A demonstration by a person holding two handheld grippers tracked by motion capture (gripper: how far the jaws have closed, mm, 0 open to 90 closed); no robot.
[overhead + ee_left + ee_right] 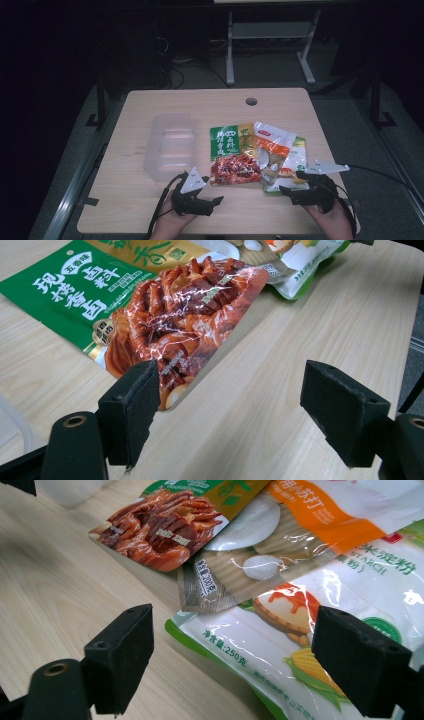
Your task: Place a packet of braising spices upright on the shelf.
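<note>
1. At the far left of the wooden table I see a clear plastic bin, standing apart from the packets.
2. My left gripper sits near the table's front edge, just below the green-and-red packet. In the left gripper view its jaws stand wide apart with nothing between them. The left pad is right at that packet's near corner; I cannot tell whether it touches.
3. The green-and-red packet lies flat at mid-table, its red printed end toward me.
4. Overlapping its right edge lies an orange-and-white packet, and that one rests on a white starch bag with a green border.
5. My right gripper is at the front right, jaws spread fully and empty. In the right gripper view the starch bag's near corner lies on the table between the pads, ungripped, with the orange-and-white packet just beyond.
</note>
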